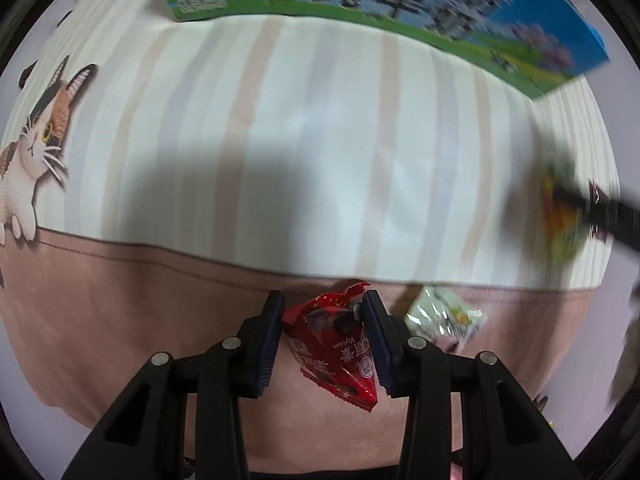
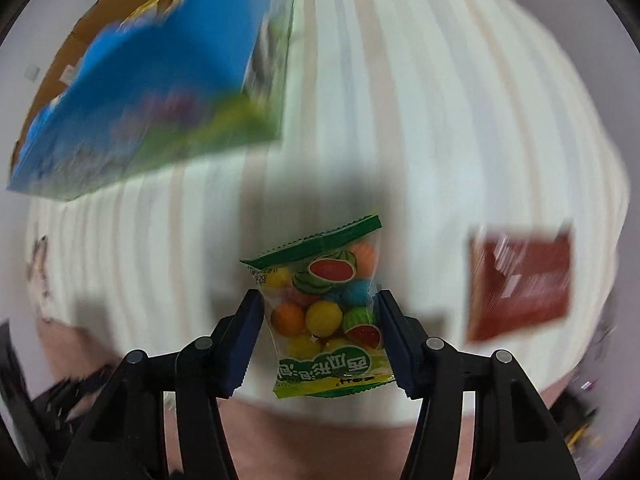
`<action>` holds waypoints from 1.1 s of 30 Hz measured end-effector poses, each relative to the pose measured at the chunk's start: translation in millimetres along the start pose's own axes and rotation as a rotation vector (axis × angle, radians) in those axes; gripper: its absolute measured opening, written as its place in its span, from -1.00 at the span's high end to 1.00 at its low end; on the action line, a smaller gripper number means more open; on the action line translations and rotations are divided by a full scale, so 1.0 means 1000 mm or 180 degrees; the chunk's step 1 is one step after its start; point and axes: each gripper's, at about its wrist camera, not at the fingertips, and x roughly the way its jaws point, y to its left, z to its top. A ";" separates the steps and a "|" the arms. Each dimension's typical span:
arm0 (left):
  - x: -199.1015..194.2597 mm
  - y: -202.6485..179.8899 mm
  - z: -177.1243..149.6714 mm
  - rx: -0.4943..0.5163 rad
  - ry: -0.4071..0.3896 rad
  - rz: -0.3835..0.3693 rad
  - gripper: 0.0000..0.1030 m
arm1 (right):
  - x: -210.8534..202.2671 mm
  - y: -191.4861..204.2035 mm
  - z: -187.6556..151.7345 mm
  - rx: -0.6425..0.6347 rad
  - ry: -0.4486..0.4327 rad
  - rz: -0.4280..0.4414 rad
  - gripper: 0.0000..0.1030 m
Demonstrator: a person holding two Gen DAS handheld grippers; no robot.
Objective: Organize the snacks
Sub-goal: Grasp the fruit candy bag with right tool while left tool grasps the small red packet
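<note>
Bare striped cloth ahead; milk carton blocks beyond.

— What covers the surface?
— A striped cloth in white, beige and grey, edged with a dusty-pink border.
— Any decoration?
— A calico cat print at the cloth's left edge, seen from the left wrist camera.

The right hand-held gripper holds a clear candy bag between its two blue-padded fingers, the bag's green sealed edge pointing away and coloured balls showing inside. Beyond it lies a striped cloth. A blurred blue and green box stands far left, and a blurred red packet lies at right.
</note>
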 end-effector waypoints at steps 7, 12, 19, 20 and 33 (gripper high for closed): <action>0.002 0.017 0.008 -0.0045 0.0115 -0.0139 0.23 | 0.017 0.006 -0.052 0.0333 0.0202 0.0424 -0.20; 0.022 0.035 -0.013 -0.0188 0.0391 -0.0366 0.13 | 0.021 0.006 -0.060 0.0333 0.0175 0.0384 -0.28; 0.023 0.069 -0.033 -0.0349 0.0522 -0.0705 0.13 | 0.027 0.014 -0.072 0.0322 0.0176 0.0361 -0.36; 0.020 0.072 -0.036 -0.0367 0.0521 -0.0771 0.13 | 0.030 0.018 -0.071 0.0311 0.0184 0.0364 -0.41; 0.046 0.053 -0.036 -0.0185 0.0588 -0.0511 0.12 | 0.045 0.043 -0.079 0.0278 0.0158 0.0275 -0.52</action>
